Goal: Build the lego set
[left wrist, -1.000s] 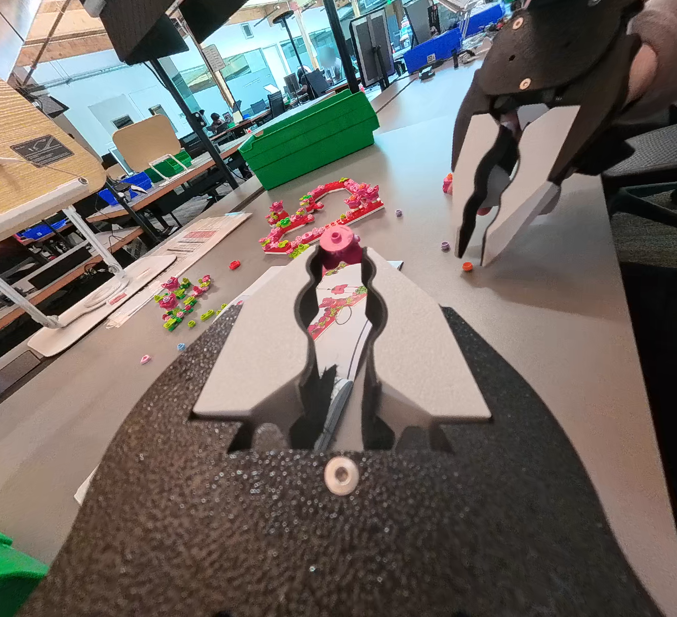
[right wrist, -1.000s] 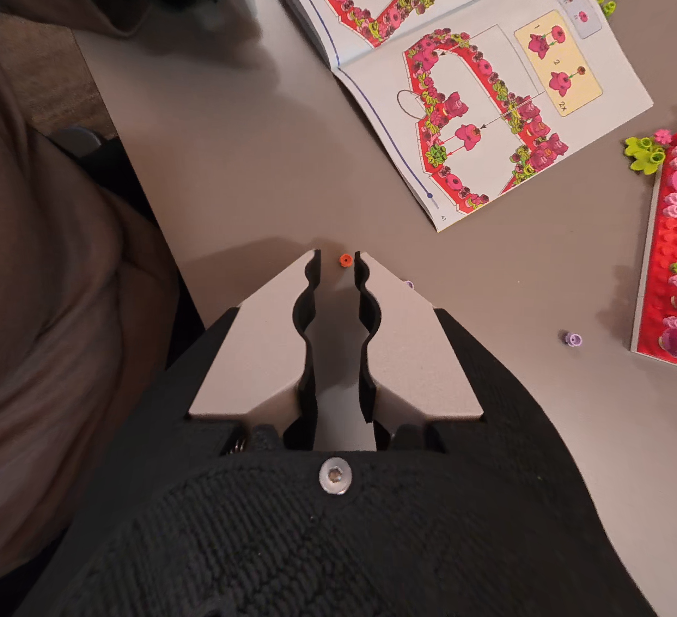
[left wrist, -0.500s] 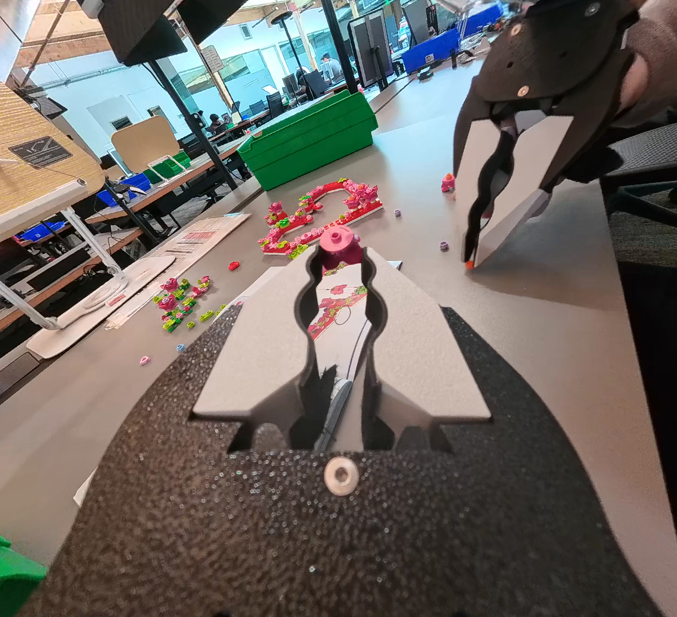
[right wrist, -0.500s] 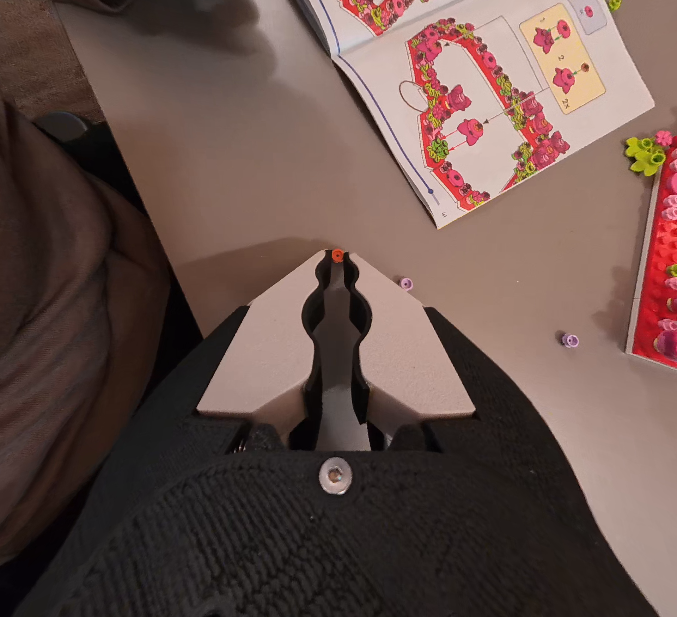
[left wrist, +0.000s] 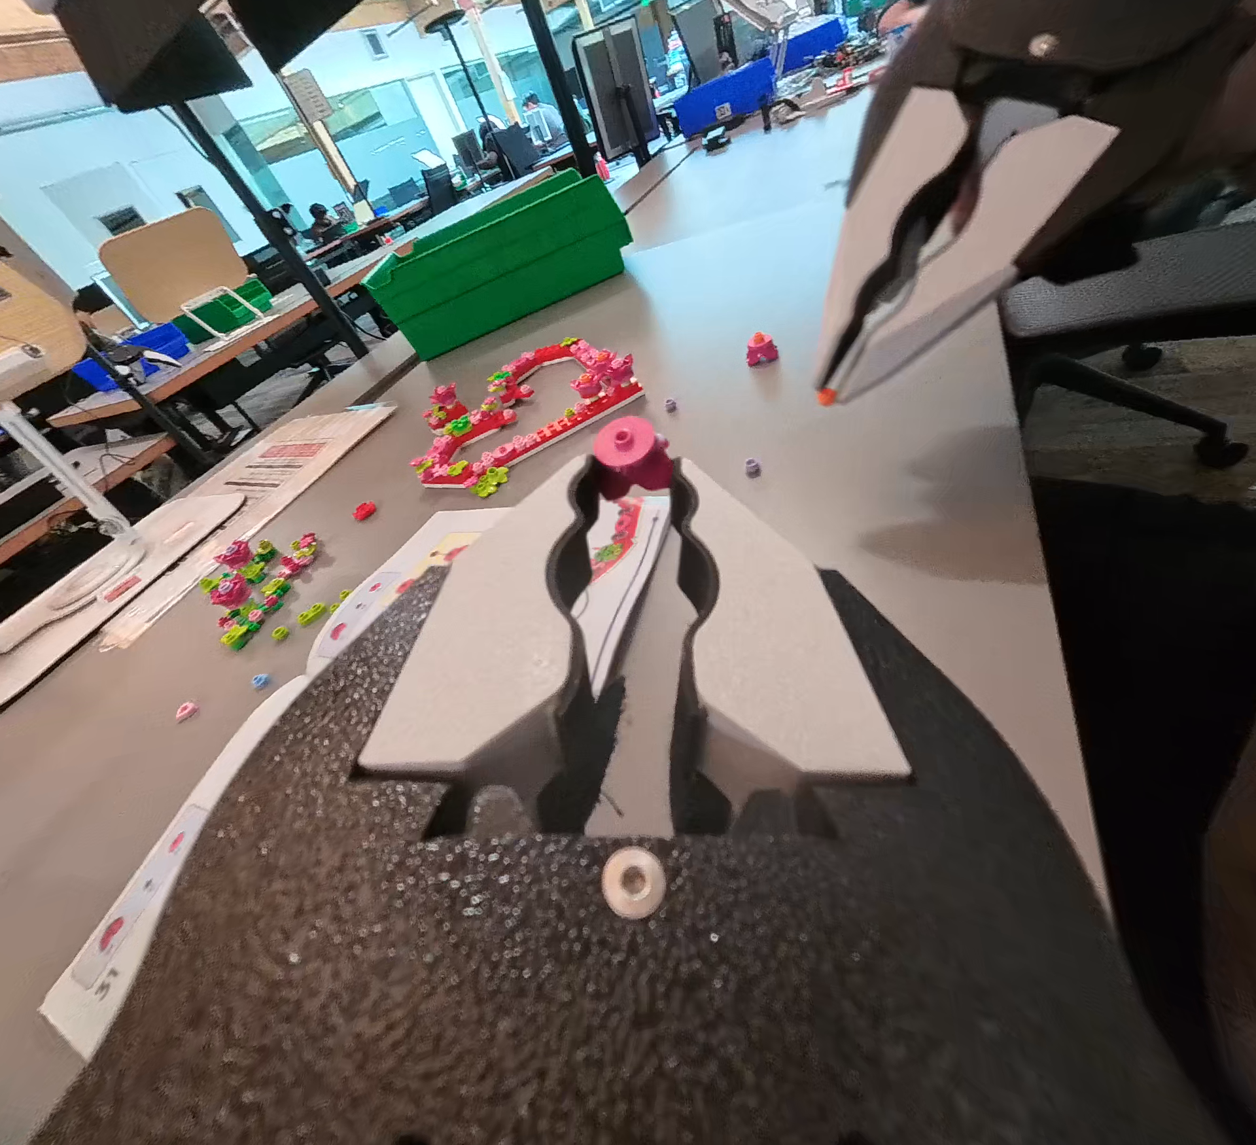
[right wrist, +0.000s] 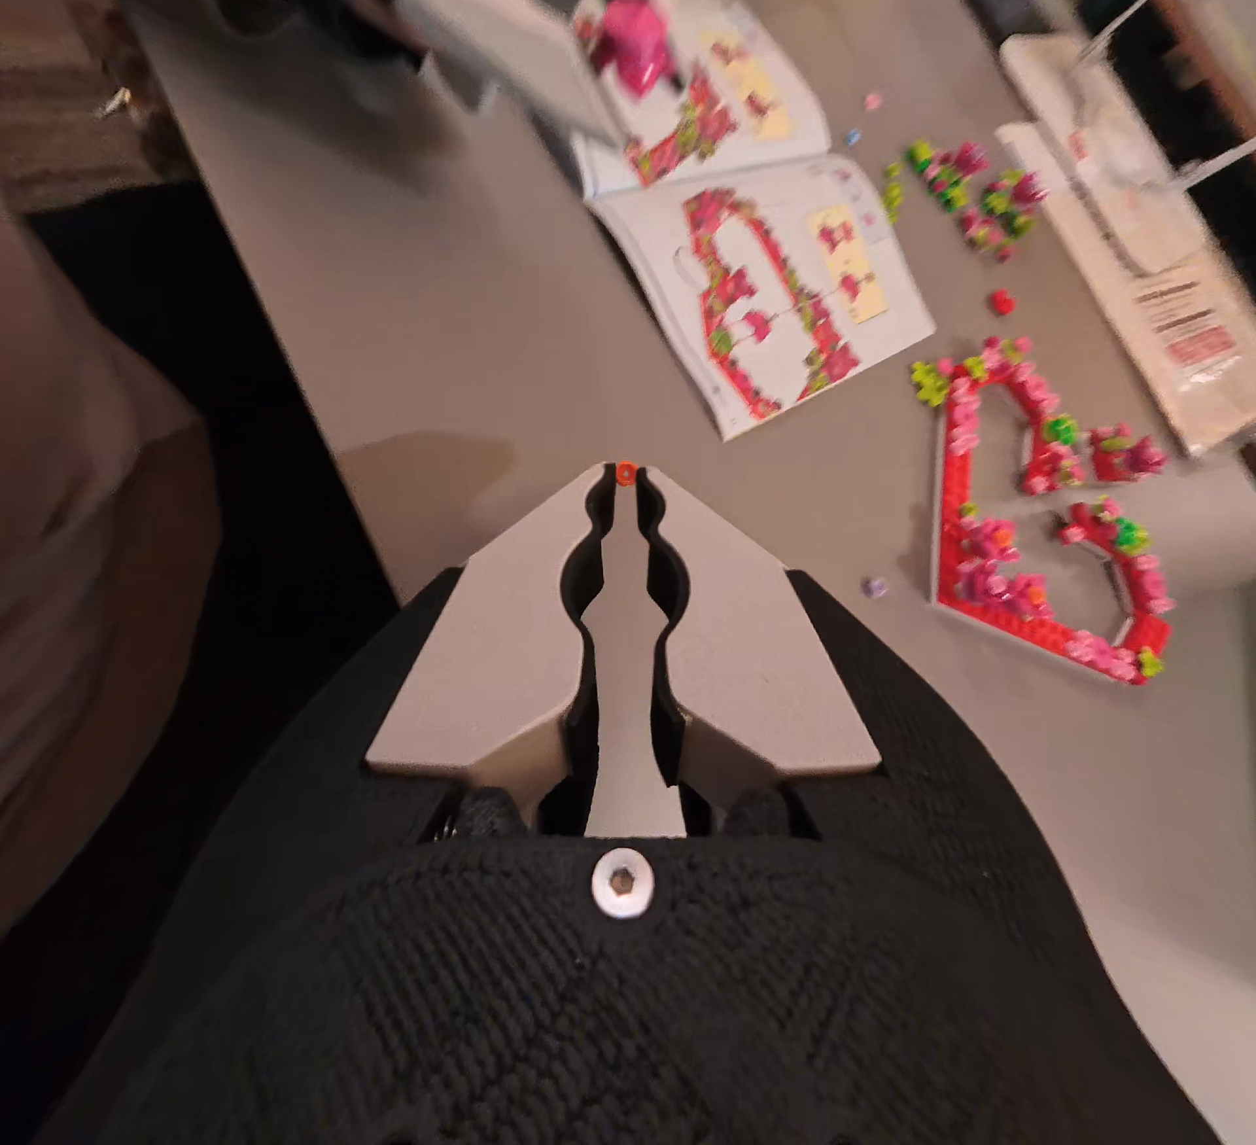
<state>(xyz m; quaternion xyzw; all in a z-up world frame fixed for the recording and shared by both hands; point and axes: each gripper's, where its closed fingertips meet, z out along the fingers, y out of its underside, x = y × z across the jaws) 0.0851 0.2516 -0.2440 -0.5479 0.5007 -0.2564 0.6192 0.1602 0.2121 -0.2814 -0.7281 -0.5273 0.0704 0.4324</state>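
1. The step in hand looks like assembling one small flower. The left gripper (left wrist: 633,473) carries a magenta plastic flower-shaped brick (left wrist: 631,455) with its stud facing up, and the right gripper (right wrist: 626,479) carries a tiny orange round stud (right wrist: 626,473).

2. Left jaws: clenched only as far as the flower brick allows. They pinch it at the very tips, at the centre of the left wrist view, clear of the grey worktop (left wrist: 802,269) and above the open white instruction booklet (right wrist: 768,296).

3. Right jaws: nearly closed, grasping the orange stud at the extreme tips. In the left wrist view the stud shows at right of centre, lifted off the worktop.

4. The next move probably calls for bringing the orange stud over the flower's top stud, lining the two up squarely and pressing down. The stud is very small and held by a sliver of the tips, so it could twist or drop.

5. The red heart-shaped build studded with pink and green flowers (right wrist: 1047,521) lies at right in the right wrist view, apart from both grippers. Loose pink and lime pieces (left wrist: 262,582) sit at left in the left wrist view.
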